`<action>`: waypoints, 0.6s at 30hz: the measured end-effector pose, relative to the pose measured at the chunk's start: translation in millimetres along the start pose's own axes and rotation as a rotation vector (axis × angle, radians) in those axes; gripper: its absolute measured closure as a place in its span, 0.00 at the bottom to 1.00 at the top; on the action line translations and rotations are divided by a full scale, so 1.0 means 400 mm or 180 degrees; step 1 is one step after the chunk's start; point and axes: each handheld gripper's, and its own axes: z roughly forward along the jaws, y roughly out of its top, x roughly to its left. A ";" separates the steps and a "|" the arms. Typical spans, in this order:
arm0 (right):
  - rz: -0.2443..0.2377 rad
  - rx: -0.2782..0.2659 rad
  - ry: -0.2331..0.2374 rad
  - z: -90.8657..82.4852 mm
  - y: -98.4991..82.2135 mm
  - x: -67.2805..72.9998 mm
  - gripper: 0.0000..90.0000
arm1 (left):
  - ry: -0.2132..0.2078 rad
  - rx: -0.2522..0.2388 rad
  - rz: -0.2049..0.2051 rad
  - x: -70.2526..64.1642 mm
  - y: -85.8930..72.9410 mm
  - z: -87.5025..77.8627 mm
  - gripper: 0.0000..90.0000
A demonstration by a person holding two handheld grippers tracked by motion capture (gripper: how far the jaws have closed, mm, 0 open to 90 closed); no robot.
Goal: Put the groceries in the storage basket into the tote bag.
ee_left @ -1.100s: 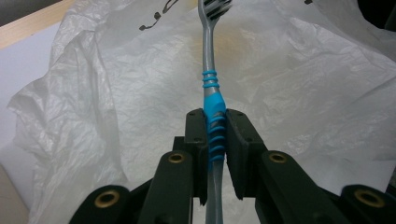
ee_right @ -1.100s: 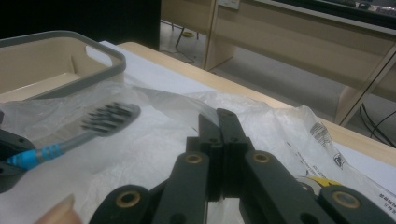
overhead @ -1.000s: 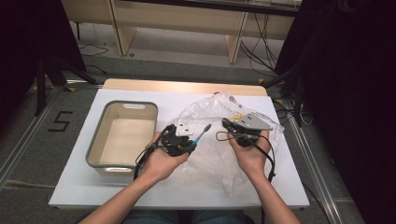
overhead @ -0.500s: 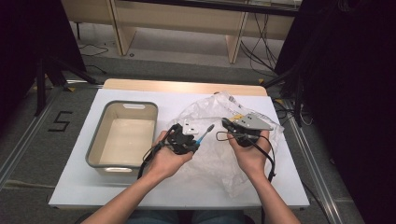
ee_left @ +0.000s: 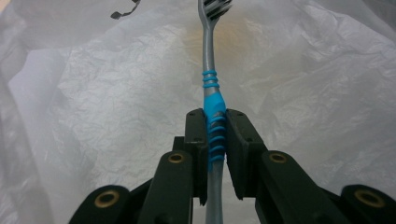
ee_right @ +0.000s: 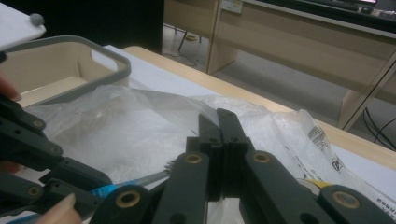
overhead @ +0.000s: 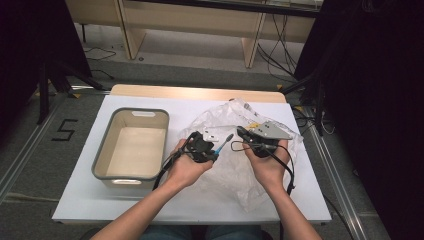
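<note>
A grey toothbrush point(ee_left: 208, 60) with a blue ribbed grip is clamped upright by its handle in my left gripper point(ee_left: 215, 121), bristle head pointing away. From above, the left gripper point(overhead: 216, 150) holds the toothbrush point(overhead: 223, 142) over a crumpled clear plastic bag point(overhead: 235, 170), with the head aimed at my right gripper point(overhead: 240, 131). The right gripper point(ee_right: 217, 116) has its jaws pressed together just above the bag point(ee_right: 116, 121). I cannot tell whether bag film is pinched between them. The toothbrush head point(ee_right: 170, 165) shows beside the right jaws.
A beige bin with a grey rim point(overhead: 102, 150) stands empty on the left of the white table point(overhead: 90, 200); its rim point(ee_right: 88, 88) also shows from the right gripper. The bag covers the table's right half. Cables trail from both grippers.
My left hand has carried the toothbrush a little to the right, closer to the right gripper and over the bag. The right hand has stayed where it was.
</note>
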 end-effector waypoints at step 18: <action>-0.0004 0.0013 0.0032 0.002 -0.001 0.003 1.00 | 0.0117 -0.0132 -0.0012 0.004 0.024 0.051 0.88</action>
